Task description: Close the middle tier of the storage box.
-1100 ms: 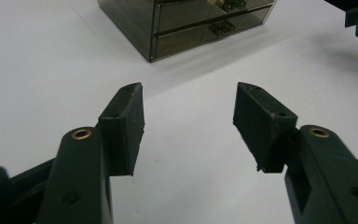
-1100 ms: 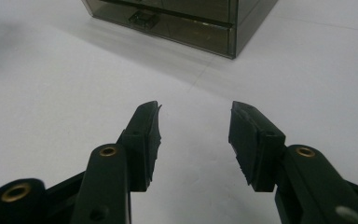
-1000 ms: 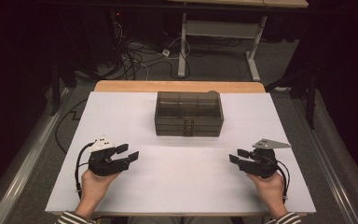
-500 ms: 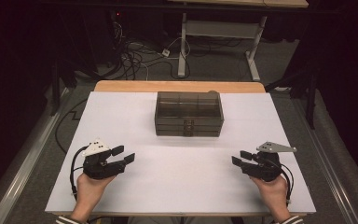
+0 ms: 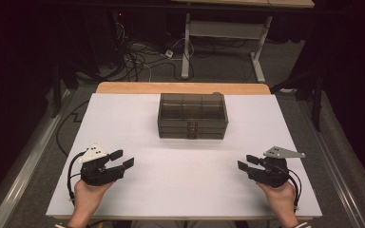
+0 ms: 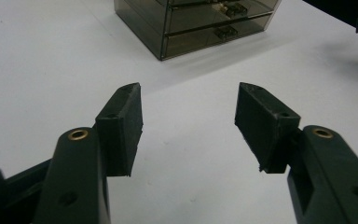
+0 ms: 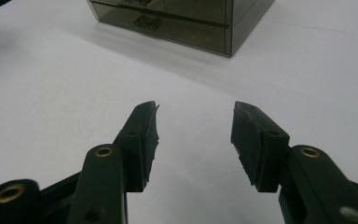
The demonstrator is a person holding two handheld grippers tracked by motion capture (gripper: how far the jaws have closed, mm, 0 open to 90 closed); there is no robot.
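high view: fixed above the near edge of the table (image 5: pixel 123 123), looks forward and down; takes in the whole white top, floor cables beyond, both hands at the bottom.
left gripper view: rides the left gripper (image 6: pixel 189 105), low over the near-left tabletop, aimed far-right along its jaws; smoked drawer box (image 6: pixel 196 23) at the top edge.
right gripper view: rides the right gripper (image 7: pixel 195 119), low over the near-right tabletop, aimed far-left; same box (image 7: pixel 186 23) at the top edge.
distance: high view far off, gripper views close in.
overlap: all three share the drawer box (image 5: pixel 192 115) front and the bare tabletop before it.
cross-sight: the left gripper view catches the right gripper at its top-right corner.
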